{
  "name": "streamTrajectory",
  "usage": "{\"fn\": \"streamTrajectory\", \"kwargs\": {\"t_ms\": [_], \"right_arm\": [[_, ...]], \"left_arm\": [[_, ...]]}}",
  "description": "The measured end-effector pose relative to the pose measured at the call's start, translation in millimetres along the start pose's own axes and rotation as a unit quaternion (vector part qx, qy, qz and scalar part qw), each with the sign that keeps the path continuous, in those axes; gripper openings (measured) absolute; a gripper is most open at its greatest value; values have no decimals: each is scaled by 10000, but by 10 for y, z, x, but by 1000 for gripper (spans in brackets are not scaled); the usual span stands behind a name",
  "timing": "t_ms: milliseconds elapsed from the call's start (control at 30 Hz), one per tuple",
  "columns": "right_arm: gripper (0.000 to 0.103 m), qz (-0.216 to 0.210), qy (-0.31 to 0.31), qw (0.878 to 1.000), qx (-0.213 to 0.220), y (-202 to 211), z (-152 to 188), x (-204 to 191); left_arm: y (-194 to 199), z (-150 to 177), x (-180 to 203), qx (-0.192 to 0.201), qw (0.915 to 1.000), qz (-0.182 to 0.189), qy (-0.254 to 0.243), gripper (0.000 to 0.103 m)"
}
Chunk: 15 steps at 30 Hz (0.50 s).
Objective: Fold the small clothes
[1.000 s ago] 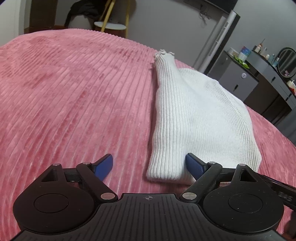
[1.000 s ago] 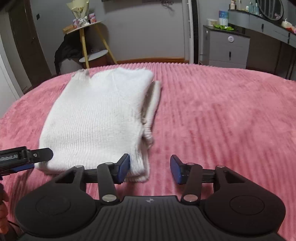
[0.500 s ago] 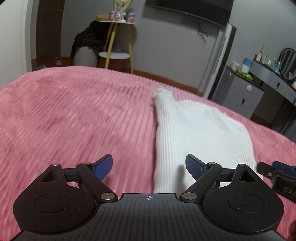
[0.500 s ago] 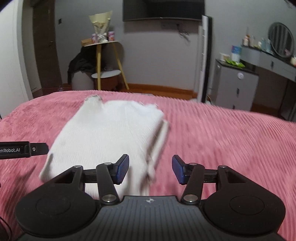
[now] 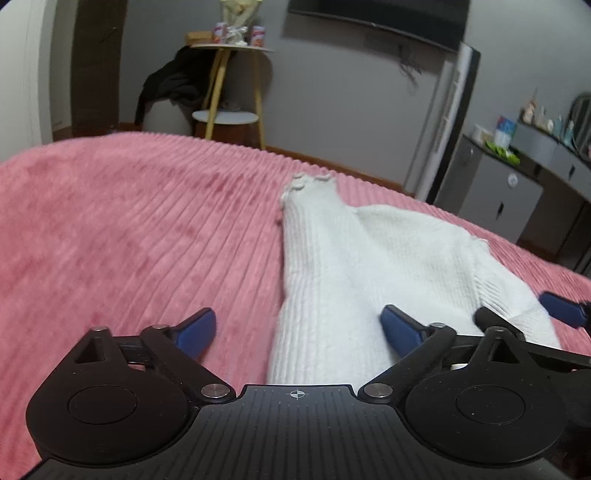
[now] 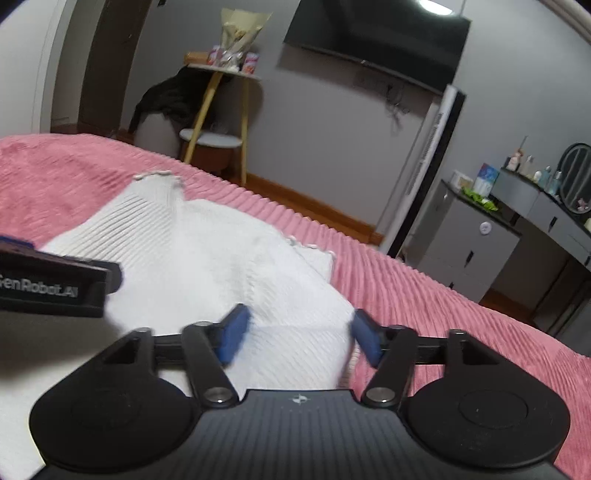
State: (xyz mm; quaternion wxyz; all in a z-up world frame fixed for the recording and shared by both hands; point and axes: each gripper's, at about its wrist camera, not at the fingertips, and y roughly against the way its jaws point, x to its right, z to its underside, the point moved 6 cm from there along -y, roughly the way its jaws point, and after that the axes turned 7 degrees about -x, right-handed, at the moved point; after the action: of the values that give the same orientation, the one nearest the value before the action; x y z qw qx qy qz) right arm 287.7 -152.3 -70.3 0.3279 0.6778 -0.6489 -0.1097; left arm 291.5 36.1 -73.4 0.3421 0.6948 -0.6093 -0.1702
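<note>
The left tongs (image 5: 299, 328) sit at the bottom of the left wrist view with their blue pads spread wide and opening; the near edge of the white ribbed knit sweater (image 5: 369, 266) lies between them, but the pads do not press on it. One pad stands over the pink ribbed bedspread (image 5: 129, 229), the other over the knit. The right tongs (image 6: 297, 338) fill the bottom of the right wrist view, their jaws also opening (the pads look smeared by blur), with the sweater's lower right corner between them and nothing pinched. In the left wrist view the right tongs' blue tip shows at the right edge, beside the sweater's hem; in the right wrist view the black body of the left tongs juts in from the left edge over the knit.

The sweater lies folded and flat on the bedspread, running from the lower centre toward the middle of each frame, its frilled cuff farthest away.

Beyond the bed, a yellow-legged round side table (image 5: 231, 77) stands in the upper centre, a dark wall-mounted screen (image 6: 376, 33) hangs at the upper right, and a grey cabinet (image 6: 472, 251) stands at the right.
</note>
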Motion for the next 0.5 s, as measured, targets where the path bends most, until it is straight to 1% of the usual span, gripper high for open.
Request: {"fn": "streamTrajectory", "kwargs": {"t_ms": [67, 100, 167, 233, 300, 333, 433, 500], "right_arm": [[76, -186, -298, 9994, -8, -68, 42, 82], [83, -269, -475, 9985, -57, -97, 50, 142], [89, -435, -735, 9962, -184, -102, 50, 241], [98, -408, -834, 9952, -315, -10, 34, 327], [99, -272, -771, 9958, -403, 167, 24, 362], [99, -235, -763, 9958, -454, 290, 40, 369], [99, -40, -751, 9947, -704, 676, 168, 378], [99, -34, -856, 9908, -1048, 879, 333, 367]], "left_arm": [[-12, 31, -26, 109, 9999, 57, -62, 103], [4, 31, -29, 119, 9999, 67, -105, 103], [77, 22, -56, 38, 9998, 101, -176, 103], [194, 23, -117, -120, 9995, 176, -215, 103], [395, 62, -207, -273, 9994, 208, -87, 103], [502, 77, -237, -292, 9995, 139, -50, 103], [851, 217, -263, -372, 9989, -210, -167, 103], [1019, 344, -244, -610, 9972, -350, -255, 103]]}}
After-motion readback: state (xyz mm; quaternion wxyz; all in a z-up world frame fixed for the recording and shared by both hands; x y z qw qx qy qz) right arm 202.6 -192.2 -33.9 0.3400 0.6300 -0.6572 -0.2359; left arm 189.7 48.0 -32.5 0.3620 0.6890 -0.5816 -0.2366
